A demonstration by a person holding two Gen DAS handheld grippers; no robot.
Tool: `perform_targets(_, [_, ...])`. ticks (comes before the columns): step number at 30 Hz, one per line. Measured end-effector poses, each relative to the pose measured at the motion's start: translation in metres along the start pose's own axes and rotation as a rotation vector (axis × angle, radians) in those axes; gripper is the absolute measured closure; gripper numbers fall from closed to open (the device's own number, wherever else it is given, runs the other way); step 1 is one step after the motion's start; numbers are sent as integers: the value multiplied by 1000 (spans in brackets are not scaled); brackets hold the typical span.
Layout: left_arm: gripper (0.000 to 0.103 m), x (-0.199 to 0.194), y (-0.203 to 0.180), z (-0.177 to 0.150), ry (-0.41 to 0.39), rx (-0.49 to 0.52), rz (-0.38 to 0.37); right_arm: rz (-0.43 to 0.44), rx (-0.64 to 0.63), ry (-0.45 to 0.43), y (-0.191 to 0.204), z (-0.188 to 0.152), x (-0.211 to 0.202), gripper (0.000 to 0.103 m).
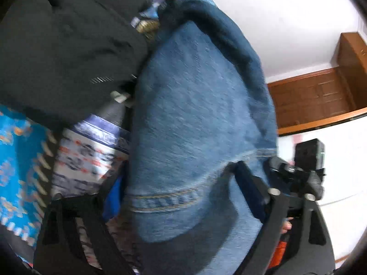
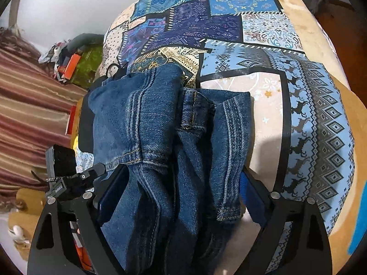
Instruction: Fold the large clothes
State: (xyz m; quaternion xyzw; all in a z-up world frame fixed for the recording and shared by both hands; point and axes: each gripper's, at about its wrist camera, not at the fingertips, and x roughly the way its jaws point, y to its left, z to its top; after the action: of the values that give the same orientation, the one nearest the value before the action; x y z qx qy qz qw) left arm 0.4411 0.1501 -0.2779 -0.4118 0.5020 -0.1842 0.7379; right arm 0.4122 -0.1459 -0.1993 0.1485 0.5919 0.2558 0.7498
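Two grippers [image 1: 179, 190] [image 2: 181, 183], folded jeans [image 2: 160, 126] between, patchwork bedspread [image 2: 229, 23]

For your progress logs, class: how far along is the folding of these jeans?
Done: the jeans already lie bunched in layers on the patchwork bedspread. In hand: denim sits between both the right tongs and left tongs. Left: flattening into a tidy fold; a black garment waits.

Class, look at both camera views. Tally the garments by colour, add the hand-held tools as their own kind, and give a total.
Blue denim garment: 1, the jeans
Black garment: 1, the black jacket
Tools: 2, the left tool and the right tool
Total: 4
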Motion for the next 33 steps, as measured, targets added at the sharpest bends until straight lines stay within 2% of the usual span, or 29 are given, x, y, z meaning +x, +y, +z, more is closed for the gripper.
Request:
perform_targets(4, [35,-2,-9,-7,-19,18,38,-3,7,9,2,-3,0,53])
perform_targets(7, [47,-8,-21,-14,-21,41,47,18,22,3,4,-8,-8,67])
perform_targets(9, [53,-19,-32,-16,-26,68,58,14,16,-6,10,-9,-13,72])
perform_targets(14, [62,-52,-67,-24,-63,155,87,5,-41,-29,37,-13,-34,77])
perform_targets(18, [63,-90,-83,-29,-118,207,92,8,-93,-56,66,-13,-46,78])
perform_targets(25, [63,-186,-82,-26,-273,255,63,82,-189,-116,139,1,-49,79])
perform_targets(33, [63,-266,-64,5,-412,291,130,105,-320,-164,220,33,-15,79])
